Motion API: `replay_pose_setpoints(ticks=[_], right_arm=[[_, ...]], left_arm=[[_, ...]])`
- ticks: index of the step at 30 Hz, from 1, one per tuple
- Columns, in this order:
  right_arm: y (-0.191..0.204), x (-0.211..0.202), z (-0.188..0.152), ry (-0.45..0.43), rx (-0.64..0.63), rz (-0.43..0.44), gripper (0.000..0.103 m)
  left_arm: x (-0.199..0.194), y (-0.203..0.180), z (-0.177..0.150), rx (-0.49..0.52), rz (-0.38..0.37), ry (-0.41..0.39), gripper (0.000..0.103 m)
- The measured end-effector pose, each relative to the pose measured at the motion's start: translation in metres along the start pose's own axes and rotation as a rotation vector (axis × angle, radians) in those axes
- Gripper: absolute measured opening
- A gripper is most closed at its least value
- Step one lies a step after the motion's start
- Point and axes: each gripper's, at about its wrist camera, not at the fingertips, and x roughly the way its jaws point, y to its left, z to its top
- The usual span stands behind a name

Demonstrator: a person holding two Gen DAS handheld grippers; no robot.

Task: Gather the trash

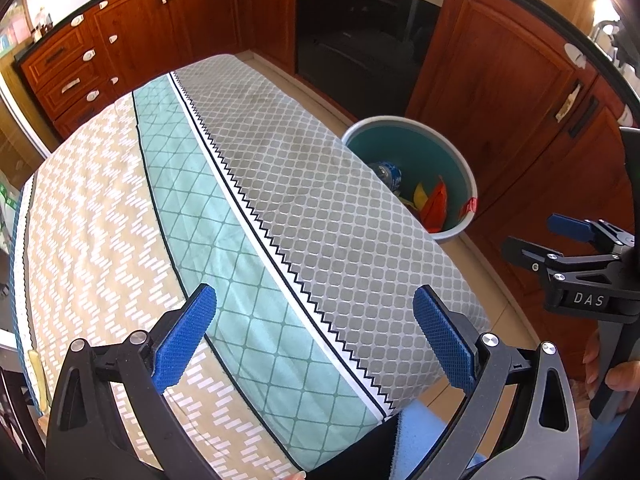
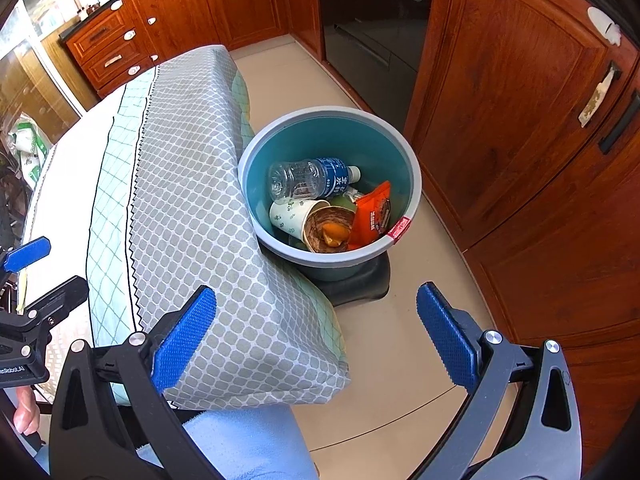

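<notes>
Jaws on both grippers stand spread wide, holding nothing. Left gripper (image 1: 314, 336) hovers over the near edge of the tabletop (image 1: 120, 216), whose patterned cloth looks bare. Right gripper (image 2: 316, 338) hangs off the tabletop's right edge, above the floor. Just beyond sits a round bin (image 2: 256, 152) on a dark base, holding a plastic bottle (image 2: 308, 178), paper cup (image 2: 288, 216) and orange wrapper (image 2: 372, 212). Risk: a careless swing could knock the bin off its base and spill everything.
</notes>
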Motion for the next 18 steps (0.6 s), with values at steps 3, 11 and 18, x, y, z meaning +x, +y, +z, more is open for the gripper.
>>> replay_pose_setpoints(ticks=[3, 11, 18], right_arm=[[-0.0005, 0.0013, -0.0004, 0.003, 0.001, 0.0, 0.096], [0.0035, 0.0042, -0.0002, 0.011, -0.009, 0.001, 0.096], [0.0054, 0.0055, 0.0, 0.016, -0.01, -0.001, 0.096]], left_arm=[[0.0004, 0.0001, -0.0007, -0.002, 0.002, 0.001, 0.099], [0.0033, 0.0026, -0.0018, -0.015, 0.004, 0.01, 0.099], [0.0065, 0.005, -0.0026, -0.031, 0.016, 0.016, 0.099]])
